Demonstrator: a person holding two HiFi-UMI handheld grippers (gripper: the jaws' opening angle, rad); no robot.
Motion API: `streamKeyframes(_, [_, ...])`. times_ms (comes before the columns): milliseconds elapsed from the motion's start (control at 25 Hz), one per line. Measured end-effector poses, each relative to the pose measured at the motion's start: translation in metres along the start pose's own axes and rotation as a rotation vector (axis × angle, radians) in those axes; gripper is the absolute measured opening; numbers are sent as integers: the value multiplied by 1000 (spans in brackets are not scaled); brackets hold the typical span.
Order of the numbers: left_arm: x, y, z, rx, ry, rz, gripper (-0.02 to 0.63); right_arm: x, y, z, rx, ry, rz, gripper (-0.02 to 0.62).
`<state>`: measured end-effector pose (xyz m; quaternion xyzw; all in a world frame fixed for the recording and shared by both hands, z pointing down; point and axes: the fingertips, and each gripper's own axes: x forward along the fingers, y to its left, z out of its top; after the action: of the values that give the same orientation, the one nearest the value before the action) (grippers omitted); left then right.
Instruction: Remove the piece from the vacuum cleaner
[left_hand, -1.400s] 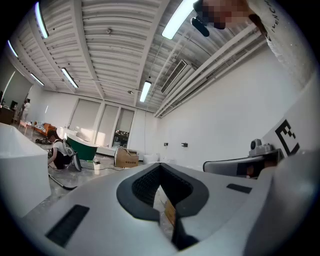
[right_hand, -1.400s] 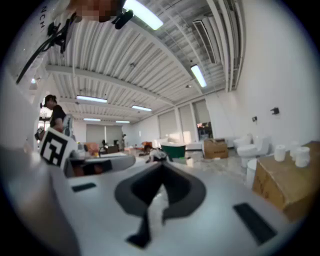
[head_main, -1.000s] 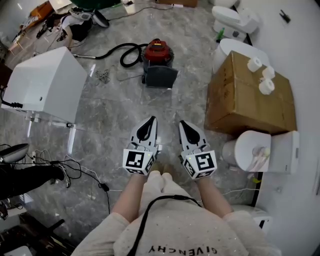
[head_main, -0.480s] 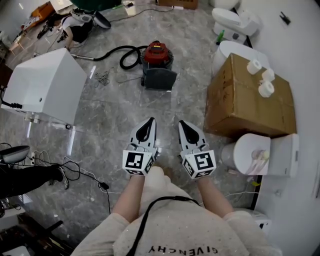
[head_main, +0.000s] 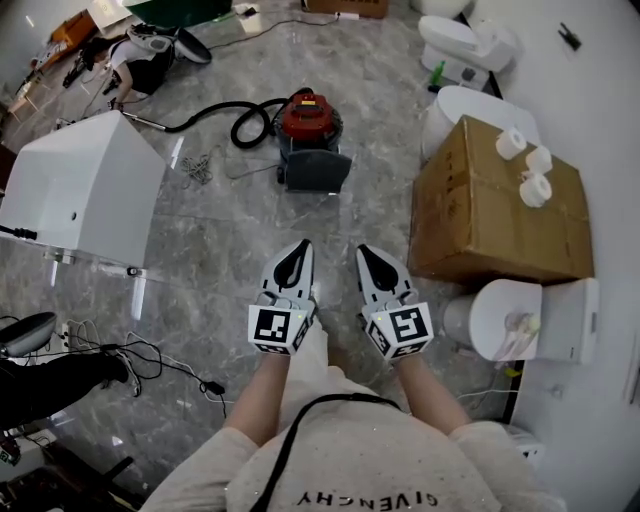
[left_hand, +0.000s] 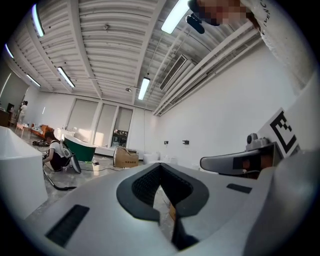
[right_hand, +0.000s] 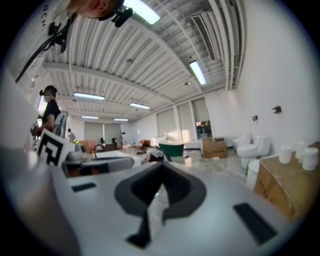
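The red vacuum cleaner (head_main: 307, 114) stands on the marble floor ahead of me, with a dark grey piece (head_main: 318, 170) at its near side and a black hose (head_main: 243, 122) curling off to the left. My left gripper (head_main: 303, 242) and right gripper (head_main: 362, 250) are held side by side, well short of the vacuum and pointing toward it. Both are shut with nothing between the jaws. The left gripper view shows its own left gripper (left_hand: 160, 165) closed and empty. In the right gripper view the right gripper (right_hand: 161, 164) is likewise closed and empty.
A big white slanted casing (head_main: 85, 180) sits at the left. A cardboard box (head_main: 490, 205) with paper rolls (head_main: 528, 188) stands at the right, a white round bin (head_main: 502, 318) just below it and toilets (head_main: 468, 45) beyond. Cables (head_main: 150, 352) trail across the floor at lower left.
The floor scene has slid down in the head view, so the vacuum and the cardboard box lie a little nearer. Both grippers keep the same side-by-side pose and stay shut.
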<state>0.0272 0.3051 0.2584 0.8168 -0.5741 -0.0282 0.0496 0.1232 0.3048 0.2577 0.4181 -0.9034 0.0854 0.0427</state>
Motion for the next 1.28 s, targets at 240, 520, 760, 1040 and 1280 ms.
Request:
streamKeyframes(240, [46,38,-2,-23,21,-8,21,55,-16,3,14,19,-5,13])
streamKeyframes(520, [92,75,-3,-19,23,-30,21,108,-36,2,28,41,-20,12])
streamKeyframes(760, [121,97,-12,-40,37,-47,21,145,-49,2,29,43,-31,14])
streamKeyframes(1040, [144,113,-25,-64,73,-47,21,169,-62,-4,50,61,-38,13])
streamKeyframes(1280, [177,127,-32,-84,73,-43,21,202,-85,-8,50,78,-15,12])
